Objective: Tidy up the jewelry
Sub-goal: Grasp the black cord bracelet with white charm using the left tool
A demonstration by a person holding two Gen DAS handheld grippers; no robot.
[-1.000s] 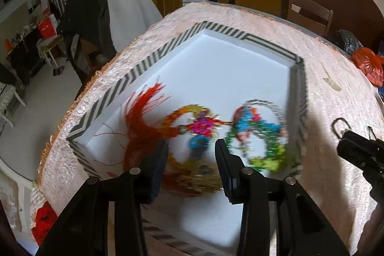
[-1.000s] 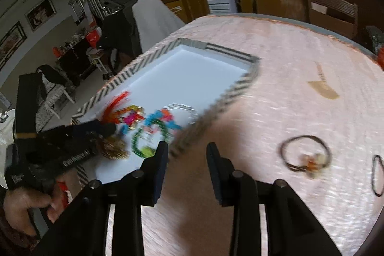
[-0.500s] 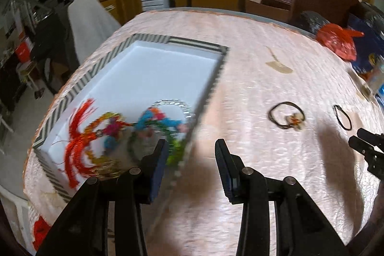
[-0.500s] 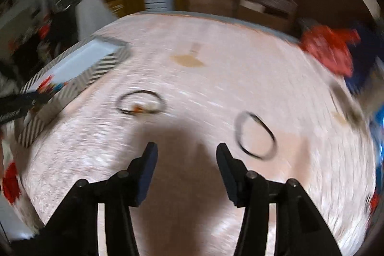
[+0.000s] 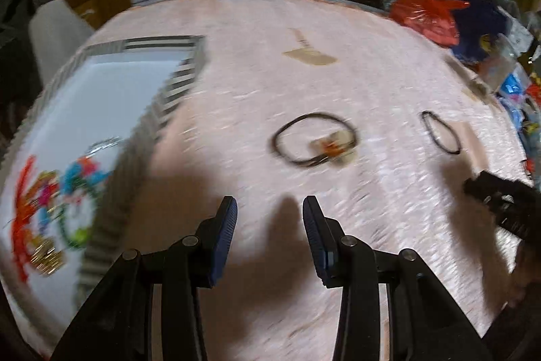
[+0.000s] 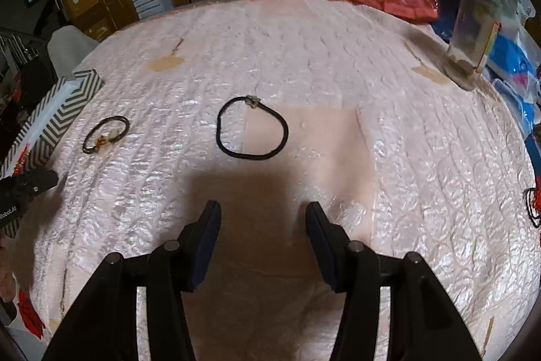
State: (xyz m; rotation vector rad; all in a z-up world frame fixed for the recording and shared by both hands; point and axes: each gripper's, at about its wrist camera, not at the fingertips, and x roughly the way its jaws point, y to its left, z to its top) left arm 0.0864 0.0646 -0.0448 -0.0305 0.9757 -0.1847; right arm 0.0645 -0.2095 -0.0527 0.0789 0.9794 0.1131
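done: colourful pieces (image 5: 67,192) sit in tray (image 5: 175,83), frame left
left: your two bands (image 6: 252,131) (image 6: 106,134) on table (image 6: 338,73)
tools: left tool (image 5: 269,225), right tool (image 6: 263,235) both spread, empty

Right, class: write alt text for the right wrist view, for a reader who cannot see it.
An open gripper hovers over a pink table, aimed at a black band lying ahead. A brown band with a charm lies further left, beside a striped tray.
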